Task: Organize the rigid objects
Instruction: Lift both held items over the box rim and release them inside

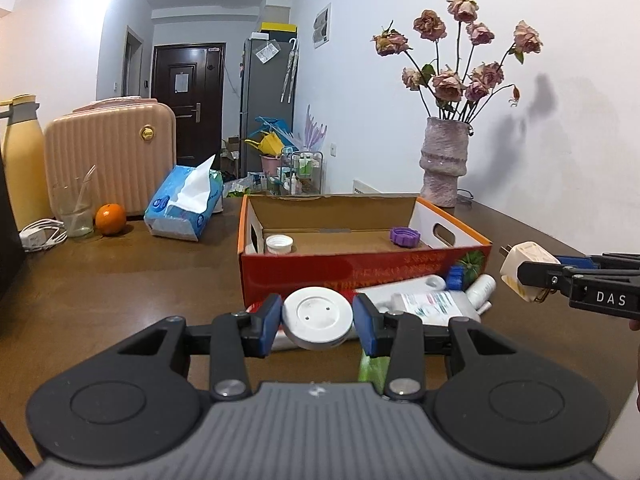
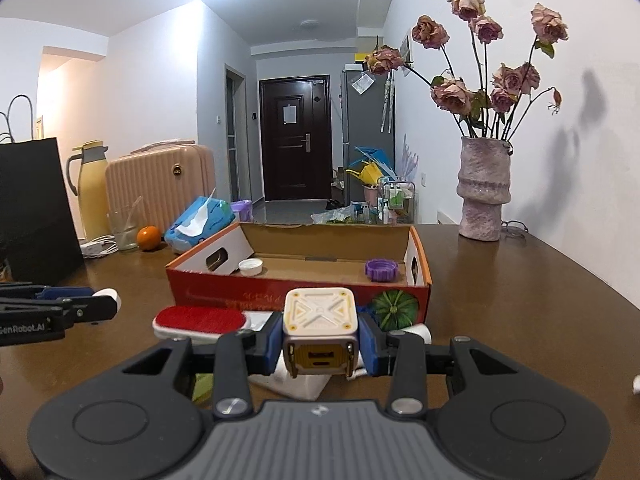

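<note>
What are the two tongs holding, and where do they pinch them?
The left tongs pinch a round white disc by its edges. The right tongs pinch a cream plug adapter by its two sides.

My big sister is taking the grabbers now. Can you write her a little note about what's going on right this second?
Left gripper: shut on the round white disc, held above the table in front of the box.
Right gripper: shut on the cream charger cube, also in front of the box.
Cardboard box: open, on the brown table. Already inside: the white cap at one end, the purple cap at the other.
Left: put the disc and charger in the box. The red lint brush and the white tubes lie on the table by the box front.
</note>
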